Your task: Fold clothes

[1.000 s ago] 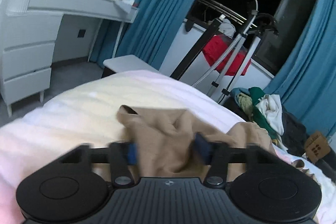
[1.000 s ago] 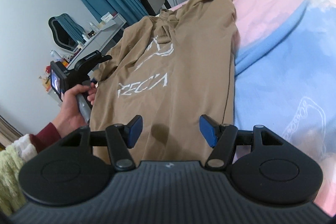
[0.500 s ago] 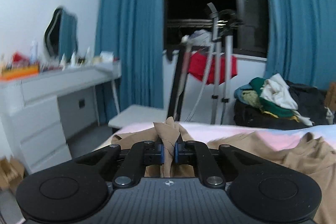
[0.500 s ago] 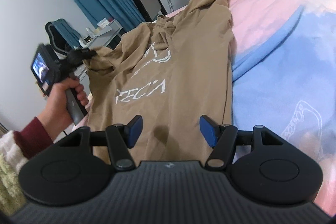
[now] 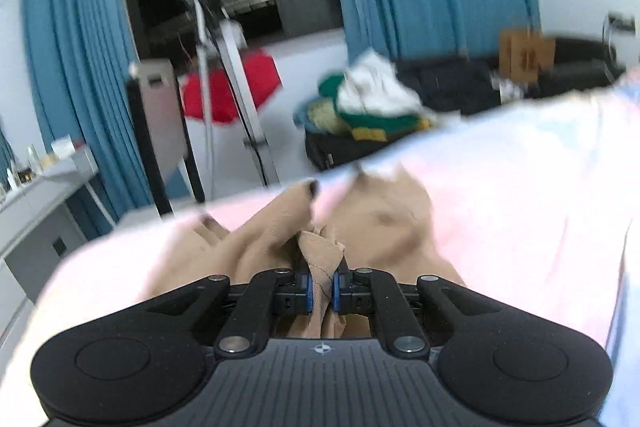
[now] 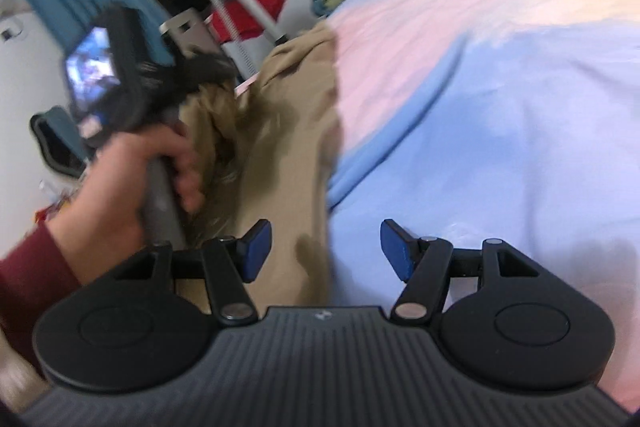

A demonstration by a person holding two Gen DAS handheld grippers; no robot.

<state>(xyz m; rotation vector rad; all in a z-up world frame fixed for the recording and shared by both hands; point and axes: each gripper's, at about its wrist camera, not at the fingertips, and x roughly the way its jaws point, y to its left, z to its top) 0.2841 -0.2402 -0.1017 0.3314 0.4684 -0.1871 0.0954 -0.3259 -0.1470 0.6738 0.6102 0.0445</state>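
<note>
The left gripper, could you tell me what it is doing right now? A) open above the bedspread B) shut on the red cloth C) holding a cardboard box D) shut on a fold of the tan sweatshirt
D: in the left wrist view, the left gripper is shut on a bunched fold of the tan sweatshirt.

Tan hoodie (image 6: 304, 131); pink-and-blue blotched bedspread (image 6: 500, 87)

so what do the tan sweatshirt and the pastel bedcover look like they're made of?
Tan sweatshirt: looks like matte cotton-type knit; ribbed weave and stitching show on the fold pinched in the left gripper. Pastel bedcover: soft matte woven or fleecy fabric, dye-blended pink, blue and yellow; blur leaves the weave open.
</note>
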